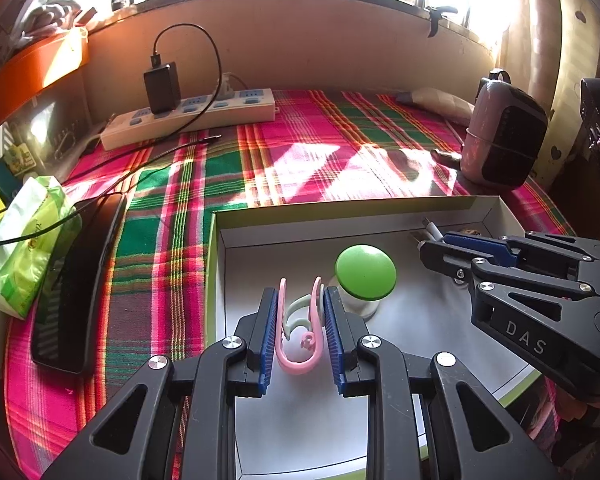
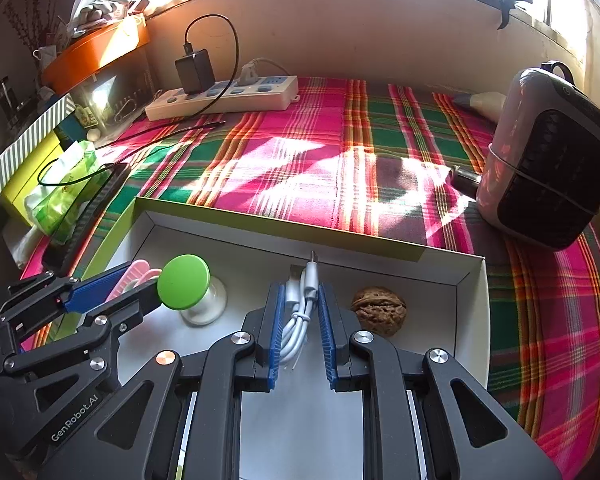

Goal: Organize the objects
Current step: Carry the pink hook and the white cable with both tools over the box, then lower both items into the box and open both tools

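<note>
A shallow white box with a green rim [image 1: 216, 240] [image 2: 474, 280] lies on the plaid cloth. My left gripper [image 1: 300, 300] is shut on a pink and pale green clip [image 1: 300, 364], held over the box's left part. My right gripper [image 2: 298, 294] is shut on a coiled white USB cable [image 2: 300, 312], over the box's middle. In the left wrist view the right gripper [image 1: 432, 250] shows at the right with the cable's plugs sticking out. A green-capped white stand [image 1: 365, 272] [image 2: 184, 282] sits in the box between the grippers. A walnut [image 2: 379, 310] lies in the box to the right.
A white power strip [image 1: 188, 116] with a black charger [image 1: 162, 86] lies at the back. A black phone [image 1: 76, 280] and a green tissue pack [image 1: 24, 240] lie left of the box. A pink and black heater [image 2: 548, 160] stands at the right. Boxes stack at far left.
</note>
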